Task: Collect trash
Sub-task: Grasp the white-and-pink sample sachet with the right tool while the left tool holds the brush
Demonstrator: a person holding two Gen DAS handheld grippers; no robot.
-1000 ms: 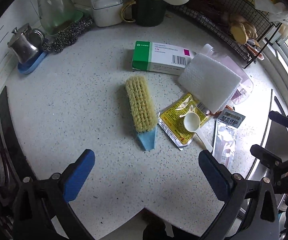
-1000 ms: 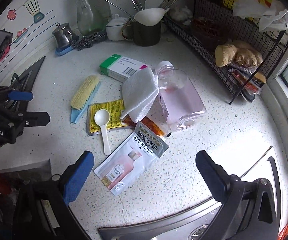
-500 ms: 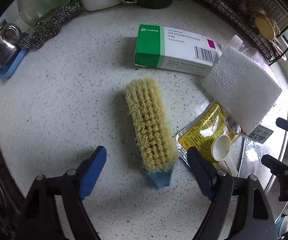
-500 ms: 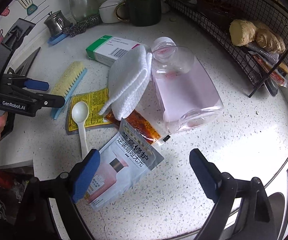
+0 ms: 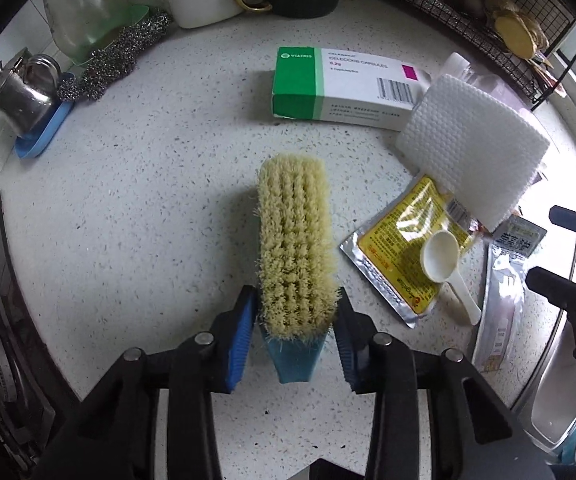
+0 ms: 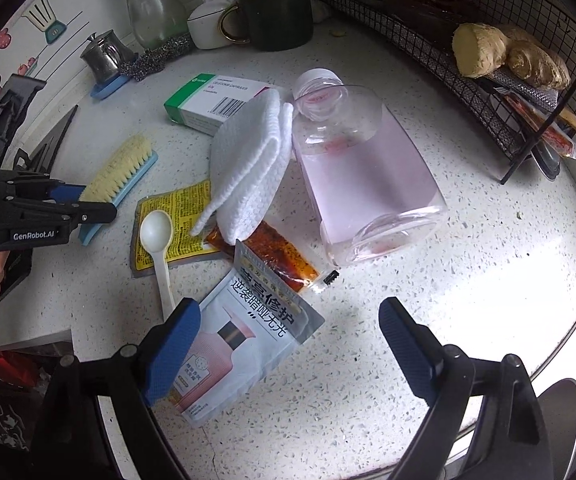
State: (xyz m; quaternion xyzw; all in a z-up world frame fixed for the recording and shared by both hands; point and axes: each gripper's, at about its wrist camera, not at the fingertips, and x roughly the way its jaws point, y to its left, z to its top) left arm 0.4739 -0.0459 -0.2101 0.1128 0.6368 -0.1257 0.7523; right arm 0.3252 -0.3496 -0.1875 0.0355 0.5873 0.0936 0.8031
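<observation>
Two grippers are working over the countertop (image 5: 135,208): the left gripper (image 5: 294,328) is closing around the brush (image 5: 294,236), while the right gripper (image 6: 288,344) is hanging spread over a pouch (image 6: 243,356).

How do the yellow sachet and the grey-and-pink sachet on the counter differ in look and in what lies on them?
The yellow sachet has silver edges, while the grey-and-pink sachet pictures a pink bottle under bold black characters. A white spoon rests on the yellow one; nothing lies on the grey-and-pink one's printed face. A white cloth overlaps the yellow sachet only. Both lie flat.
</observation>
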